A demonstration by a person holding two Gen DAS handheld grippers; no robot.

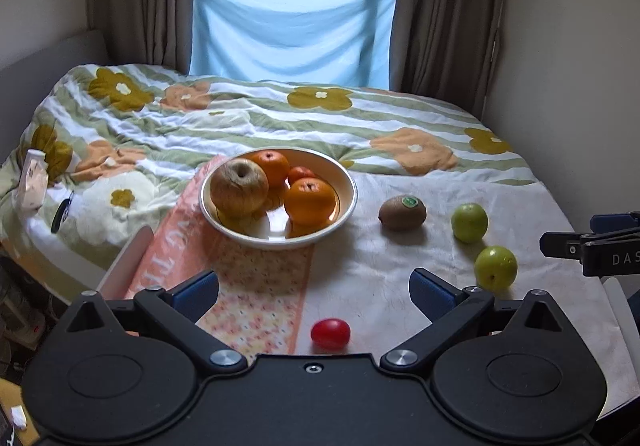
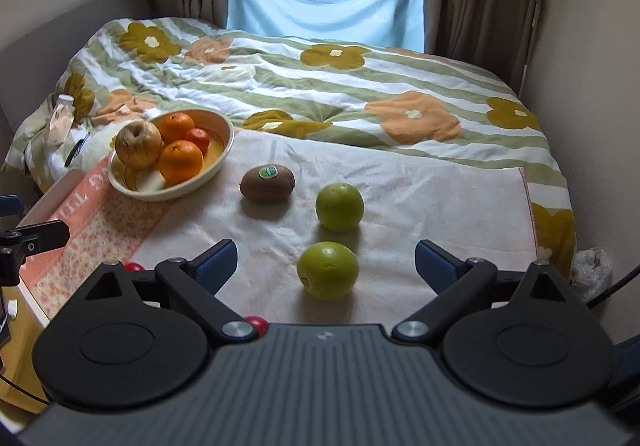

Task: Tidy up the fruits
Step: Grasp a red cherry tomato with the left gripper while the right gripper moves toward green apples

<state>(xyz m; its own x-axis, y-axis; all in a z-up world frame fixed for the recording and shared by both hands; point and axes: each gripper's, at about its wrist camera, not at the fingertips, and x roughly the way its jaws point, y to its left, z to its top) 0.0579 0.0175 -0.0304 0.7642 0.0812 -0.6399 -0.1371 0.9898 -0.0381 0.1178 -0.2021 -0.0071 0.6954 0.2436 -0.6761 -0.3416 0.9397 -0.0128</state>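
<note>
A cream bowl [image 1: 348,182] [image 2: 224,134] on the cloth holds a brownish apple [image 1: 239,186] [image 2: 138,144] and three oranges [image 1: 310,200] [image 2: 181,162]. Loose on the cloth lie a kiwi [image 1: 402,212] [image 2: 267,183], two green fruits [image 1: 469,223] [image 1: 495,267] [image 2: 339,207] [image 2: 327,270] and a small red tomato [image 1: 330,333] [image 2: 258,324]. My left gripper [image 1: 314,292] stands open just above the tomato, nothing held. My right gripper [image 2: 326,260] is open with the nearer green fruit between its fingers, not touching. A right fingertip [image 1: 560,244] shows at the left view's edge.
The white and pink cloth [image 1: 360,286] [image 2: 420,198] covers a low surface in front of a bed with a flowered quilt [image 1: 280,118] [image 2: 360,86]. A wall [image 2: 592,126] runs close on the right. A white bottle [image 1: 32,182] lies on the bed's left.
</note>
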